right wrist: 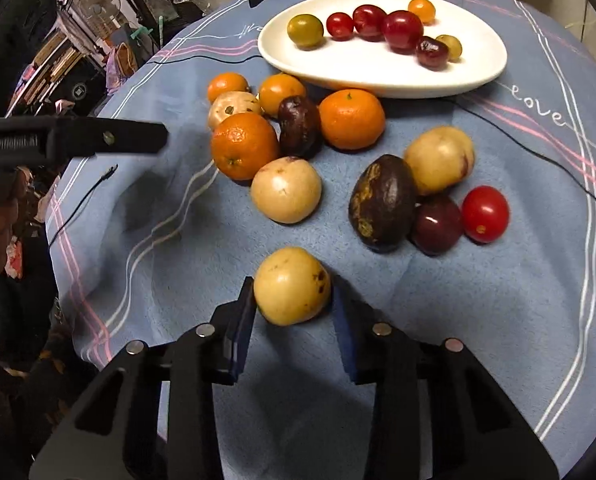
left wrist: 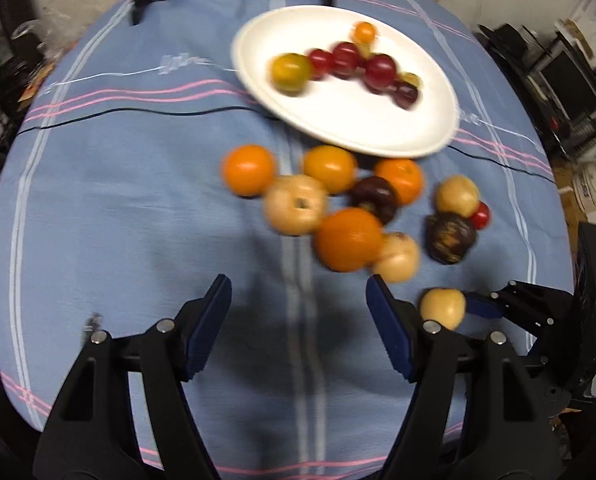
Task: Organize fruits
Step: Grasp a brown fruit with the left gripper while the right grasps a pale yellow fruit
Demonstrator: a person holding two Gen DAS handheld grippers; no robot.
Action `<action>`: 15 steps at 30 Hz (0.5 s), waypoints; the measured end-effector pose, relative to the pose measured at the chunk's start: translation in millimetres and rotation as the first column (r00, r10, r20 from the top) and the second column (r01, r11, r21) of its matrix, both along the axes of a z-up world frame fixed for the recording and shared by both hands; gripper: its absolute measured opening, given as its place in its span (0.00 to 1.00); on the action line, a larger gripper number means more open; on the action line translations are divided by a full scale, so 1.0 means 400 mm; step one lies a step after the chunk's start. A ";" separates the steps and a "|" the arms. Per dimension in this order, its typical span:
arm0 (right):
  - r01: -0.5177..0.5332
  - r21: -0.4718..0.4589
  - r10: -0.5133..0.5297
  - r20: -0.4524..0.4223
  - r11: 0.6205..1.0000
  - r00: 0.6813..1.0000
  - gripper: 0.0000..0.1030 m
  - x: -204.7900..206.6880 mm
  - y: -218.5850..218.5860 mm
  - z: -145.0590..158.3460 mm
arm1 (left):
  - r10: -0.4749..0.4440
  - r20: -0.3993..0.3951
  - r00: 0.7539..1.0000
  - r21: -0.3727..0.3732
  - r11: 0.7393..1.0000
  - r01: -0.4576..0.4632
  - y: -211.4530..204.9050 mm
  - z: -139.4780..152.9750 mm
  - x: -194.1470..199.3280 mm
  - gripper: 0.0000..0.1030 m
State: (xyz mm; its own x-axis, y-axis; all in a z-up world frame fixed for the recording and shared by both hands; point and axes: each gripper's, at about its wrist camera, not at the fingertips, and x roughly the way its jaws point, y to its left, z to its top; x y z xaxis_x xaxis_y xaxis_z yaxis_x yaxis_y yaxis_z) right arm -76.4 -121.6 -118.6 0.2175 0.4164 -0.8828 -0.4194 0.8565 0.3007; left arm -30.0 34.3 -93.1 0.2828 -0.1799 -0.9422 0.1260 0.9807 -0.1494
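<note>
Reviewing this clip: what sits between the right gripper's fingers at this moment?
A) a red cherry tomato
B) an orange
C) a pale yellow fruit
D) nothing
C: in the right wrist view the right gripper has its blue pads against both sides of a pale yellow fruit on the blue tablecloth, away from the other fruit.

On the blue striped tablecloth (right wrist: 145,216), my landmark is the white oval plate (right wrist: 474,68) at the far side, with small tomatoes (right wrist: 402,29) on it. Just before the plate lie oranges (right wrist: 351,118); nearest me, a pale yellow round fruit (right wrist: 291,286) sits between my right tongs (right wrist: 293,300).
</note>
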 end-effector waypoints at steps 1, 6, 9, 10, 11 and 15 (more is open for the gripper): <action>0.013 0.005 -0.013 -0.003 1.000 1.000 0.36 -0.003 -0.011 0.001 | -0.016 0.003 1.000 -0.011 1.000 0.016 -0.024 -0.004 0.000 0.69; 0.061 0.018 -0.061 -0.005 0.998 0.998 0.36 -0.010 -0.060 0.017 | 0.004 -0.029 1.000 -0.042 0.999 -0.006 -0.076 -0.029 0.034 0.69; 0.067 0.028 -0.067 -0.002 0.997 0.998 0.36 -0.020 -0.063 0.021 | 0.040 -0.053 0.998 -0.042 0.998 -0.042 -0.079 -0.049 0.060 0.66; 0.068 0.029 -0.068 -0.001 0.997 0.998 0.36 -0.022 -0.064 0.022 | 0.054 -0.059 0.997 -0.042 0.998 -0.056 -0.079 -0.054 0.070 0.66; 0.068 0.032 -0.068 -0.002 0.997 0.998 0.36 -0.025 -0.064 0.021 | 0.059 -0.063 0.996 -0.039 0.997 -0.062 -0.080 -0.060 0.078 0.65; 0.069 0.039 -0.069 -0.010 0.997 0.998 0.36 -0.023 -0.072 0.016 | 0.081 -0.104 0.991 -0.008 0.997 -0.082 -0.087 -0.088 0.096 0.52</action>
State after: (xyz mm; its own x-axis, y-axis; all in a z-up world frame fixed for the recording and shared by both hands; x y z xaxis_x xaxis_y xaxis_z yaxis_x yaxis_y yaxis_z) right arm -85.5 -150.5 -112.0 0.2396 0.4353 -0.8678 -0.3572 0.8707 0.3381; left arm 8.6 -0.6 -128.2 0.1978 -0.1718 -0.9651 0.0290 0.9851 -0.1695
